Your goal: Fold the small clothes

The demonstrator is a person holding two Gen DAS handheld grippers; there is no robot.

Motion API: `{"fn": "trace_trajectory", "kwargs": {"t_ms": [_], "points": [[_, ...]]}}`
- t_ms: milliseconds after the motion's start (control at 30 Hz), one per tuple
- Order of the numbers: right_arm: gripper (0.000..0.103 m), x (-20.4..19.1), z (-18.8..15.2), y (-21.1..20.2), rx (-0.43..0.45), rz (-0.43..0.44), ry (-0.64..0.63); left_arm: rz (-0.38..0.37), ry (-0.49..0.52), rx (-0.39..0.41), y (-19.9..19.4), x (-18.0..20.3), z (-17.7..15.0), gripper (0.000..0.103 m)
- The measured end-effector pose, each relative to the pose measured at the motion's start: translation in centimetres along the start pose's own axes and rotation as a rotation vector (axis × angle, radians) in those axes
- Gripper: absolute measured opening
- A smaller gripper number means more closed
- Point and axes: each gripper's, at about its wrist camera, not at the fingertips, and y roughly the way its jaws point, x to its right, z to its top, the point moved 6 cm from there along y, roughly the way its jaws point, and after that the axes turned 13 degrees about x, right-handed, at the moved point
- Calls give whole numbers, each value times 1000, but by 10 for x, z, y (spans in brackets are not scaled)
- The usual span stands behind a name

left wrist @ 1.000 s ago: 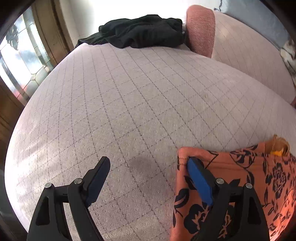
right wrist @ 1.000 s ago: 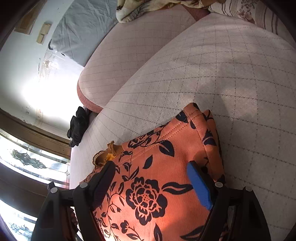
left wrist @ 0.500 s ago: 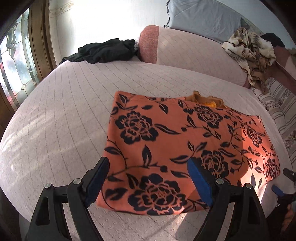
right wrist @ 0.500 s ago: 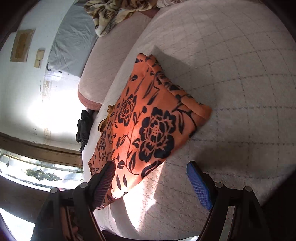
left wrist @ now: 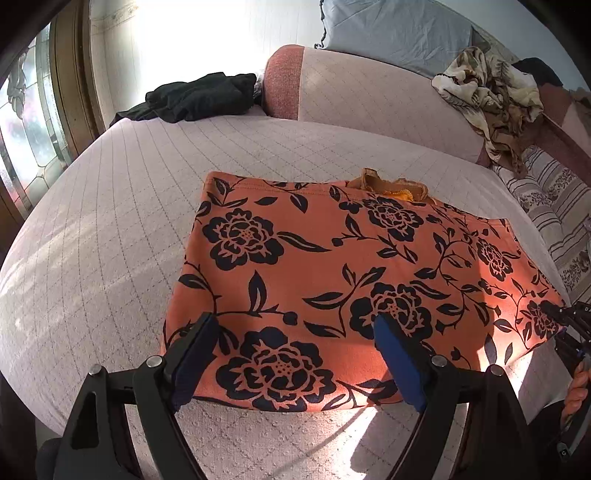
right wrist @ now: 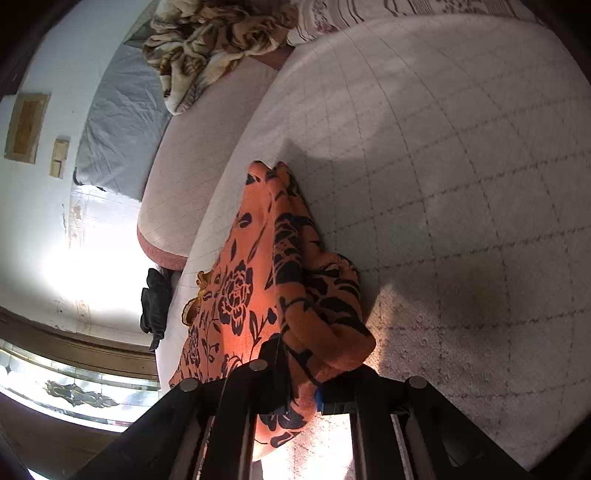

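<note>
An orange garment with black flowers (left wrist: 332,273) lies folded flat on the quilted pale bed (left wrist: 110,206). A yellow-brown inner piece (left wrist: 391,186) peeks out at its far edge. My left gripper (left wrist: 295,354) is open and hovers over the garment's near edge, holding nothing. My right gripper (right wrist: 301,384) is shut on the garment's near right corner (right wrist: 314,332), with the cloth bunched between its jaws. The right gripper also shows at the right edge of the left wrist view (left wrist: 569,325).
A black garment (left wrist: 199,96) lies at the far left of the bed. A pink-ended bolster (left wrist: 369,96) runs along the back, with a grey pillow (left wrist: 391,33) and a crumpled beige patterned cloth (left wrist: 491,96) behind. A striped cover (left wrist: 554,206) lies right. A window (left wrist: 29,129) stands left.
Both grippers pulled back from the garment, bringing it into full view. My right gripper then closed on its right corner. My left gripper stayed open.
</note>
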Motion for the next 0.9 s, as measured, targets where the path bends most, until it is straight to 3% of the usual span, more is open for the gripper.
{"fn": "trace_trajectory", "kwargs": {"t_ms": [67,100,133,167,200,233,267,300,400,467,533,633,700,767,833,900], "points": [[9,-8,-1,-7,10,-9,-72,-11,4,11,5,3,3,86],[16,-3,-4,-5,-8,-39,-101,-13,8,-3,11,5,3,86],[31,6,-9,0,-49,-88,-128,-8,13,-23,20,7,2,86],[32,16,-12,3,-99,-100,-115,-7,20,-40,28,9,1,86],[35,19,-9,-4,-96,-61,-85,-8,25,-45,33,11,2,86],[55,20,-4,-13,-84,-64,-91,-10,24,-36,36,12,4,86],[66,20,4,-23,-60,-70,-111,-17,21,-22,37,14,6,86],[70,17,14,-33,-29,-59,-134,-26,21,-9,39,17,8,86],[70,-6,46,-29,-37,9,-239,-39,55,-33,57,29,1,86],[70,-22,64,3,-100,52,-284,-19,84,-87,72,33,-10,86],[70,-37,78,47,-162,70,-327,-8,97,-55,71,35,-13,87],[70,-56,87,115,-238,41,-415,-6,108,-55,72,35,-15,88],[67,-53,90,152,-282,-5,-405,-9,109,-57,74,36,-16,90],[17,-61,90,167,-274,-8,-423,-10,117,-52,75,36,-16,92],[12,-78,92,159,-203,25,-456,-12,130,-40,77,36,-17,95],[12,-60,89,167,-203,-69,-434,-8,138,-37,78,38,-16,95]]}}
